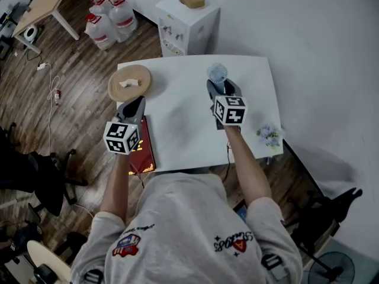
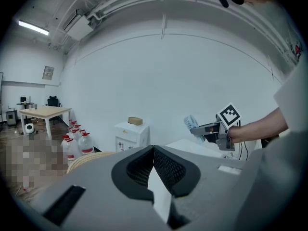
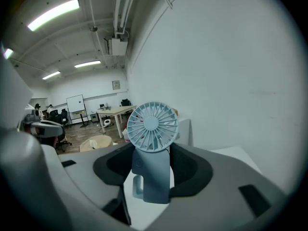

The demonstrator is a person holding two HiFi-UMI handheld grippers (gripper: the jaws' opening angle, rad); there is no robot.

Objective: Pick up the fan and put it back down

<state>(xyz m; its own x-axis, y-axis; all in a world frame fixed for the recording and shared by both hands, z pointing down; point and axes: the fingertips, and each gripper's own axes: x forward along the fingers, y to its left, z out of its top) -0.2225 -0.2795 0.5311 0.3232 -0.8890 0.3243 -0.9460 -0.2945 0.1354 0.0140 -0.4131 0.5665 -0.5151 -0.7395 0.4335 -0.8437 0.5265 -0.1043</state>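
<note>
1. A round woven piece [image 1: 129, 81] lies on the far left corner of the white table [image 1: 177, 129]. A red book [image 1: 142, 149] lies along the left edge toward the near corner.
2. The left gripper [image 1: 135, 104] [image 2: 154, 150] hovers over the left edge between those 2 things. Its jaws meet tip to tip with nothing in them, and it is well apart from the fan.
3. The middle of the table is bare. Past the far edge stands a white cabinet [image 1: 188, 22], off the table and out of the way.
4. The right gripper [image 1: 218, 87] [image 3: 151, 172] is clamped on the handle of the fan [image 1: 217, 73] [image 3: 152, 143]. The fan's long axis is upright, with the round head above the jaws. The left gripper view shows it in the air, clear of the tabletop, over the far half just right of the middle.
5. The put-down likely turns on 1 relation: the bare tabletop lies straight below the fan's base. A plain descent with the handle kept vertical should seat it, and nothing stands underneath.
6. A small bunch of flowers [image 1: 269, 136] sits at the near right corner, well apart from that spot.
</note>
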